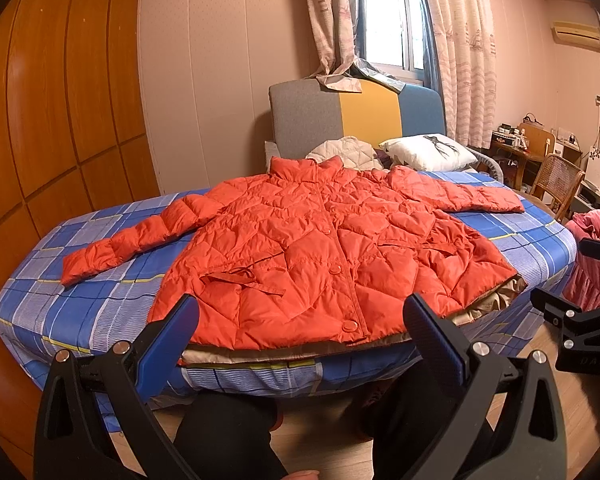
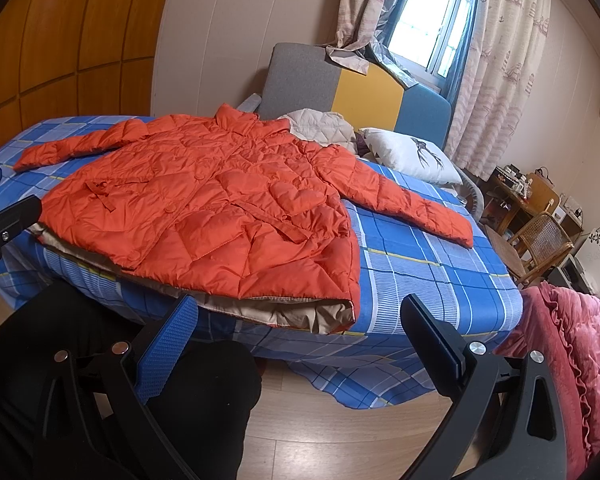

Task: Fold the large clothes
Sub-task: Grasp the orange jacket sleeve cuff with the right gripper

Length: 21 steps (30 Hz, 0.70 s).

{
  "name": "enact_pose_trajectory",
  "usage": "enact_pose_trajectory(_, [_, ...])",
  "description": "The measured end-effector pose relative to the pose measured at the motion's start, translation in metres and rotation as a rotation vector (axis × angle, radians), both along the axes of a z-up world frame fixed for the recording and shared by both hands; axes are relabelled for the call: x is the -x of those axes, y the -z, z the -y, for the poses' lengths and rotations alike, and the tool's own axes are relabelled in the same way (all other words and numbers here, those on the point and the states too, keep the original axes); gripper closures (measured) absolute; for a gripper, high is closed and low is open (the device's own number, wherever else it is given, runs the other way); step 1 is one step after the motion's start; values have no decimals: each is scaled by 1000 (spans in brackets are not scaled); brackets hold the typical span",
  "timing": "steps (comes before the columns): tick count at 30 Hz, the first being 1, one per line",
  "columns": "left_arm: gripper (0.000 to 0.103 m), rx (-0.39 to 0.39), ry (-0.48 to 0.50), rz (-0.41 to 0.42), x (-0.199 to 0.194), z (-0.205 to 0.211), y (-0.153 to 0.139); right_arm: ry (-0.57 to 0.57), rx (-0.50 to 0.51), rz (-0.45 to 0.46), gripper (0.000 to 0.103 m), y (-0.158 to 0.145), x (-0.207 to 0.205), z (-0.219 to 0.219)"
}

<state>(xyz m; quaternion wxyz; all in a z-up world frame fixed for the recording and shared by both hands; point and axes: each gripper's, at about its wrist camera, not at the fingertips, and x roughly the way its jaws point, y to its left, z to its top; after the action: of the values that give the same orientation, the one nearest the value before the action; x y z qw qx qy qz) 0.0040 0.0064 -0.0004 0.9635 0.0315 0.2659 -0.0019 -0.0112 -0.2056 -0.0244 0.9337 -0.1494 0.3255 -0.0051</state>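
Note:
An orange quilted jacket (image 1: 312, 248) lies flat and buttoned on the blue plaid bed (image 1: 100, 300), collar toward the headboard, both sleeves spread out to the sides. Its beige lining shows at the hem near the bed's front edge. It also shows in the right wrist view (image 2: 220, 208). My left gripper (image 1: 300, 320) is open and empty, held just short of the hem. My right gripper (image 2: 300, 320) is open and empty, in front of the hem's right corner; it also shows at the right edge of the left wrist view (image 1: 572, 320).
A white pillow (image 1: 428, 152) and a beige quilted garment (image 1: 344, 152) lie at the headboard (image 1: 320, 120). A pink blanket (image 2: 572, 352) is heaped at the right. A wicker chair (image 2: 540, 244) and desk stand beyond. The person's dark legs (image 2: 100, 360) are below the bed's edge.

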Motion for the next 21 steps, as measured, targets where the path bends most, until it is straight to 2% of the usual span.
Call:
enact_pose_trajectory(3, [2,6,0,-13,-2,0,4,3,-11,2,3,-3,0,1])
enact_pose_trajectory(7, [2,36,5,-37,-9,-8,10,13,-116,9,3,-2,-3,16])
enact_pose_trajectory(10, [2,77,0,-61,-21,-20,17,33,-239,-68,3,8,-14,39])
enact_pose_trajectory(12, [2,113,4,-85,-31,-28,20,72,-297,-78,3,11,-21,54])
enact_pose_trajectory(15, [2,179,-6,-127,-51,-41,26,155,-467,-135,3,16,-47,86])
enact_pose_trajectory(17, [2,189,-10,-142,-63,-45,29,190,-559,-126,3,16,-67,103])
enact_pose_trajectory(21, [2,182,10,-183,-90,-48,36,251,-678,-92,3,16,-114,139])
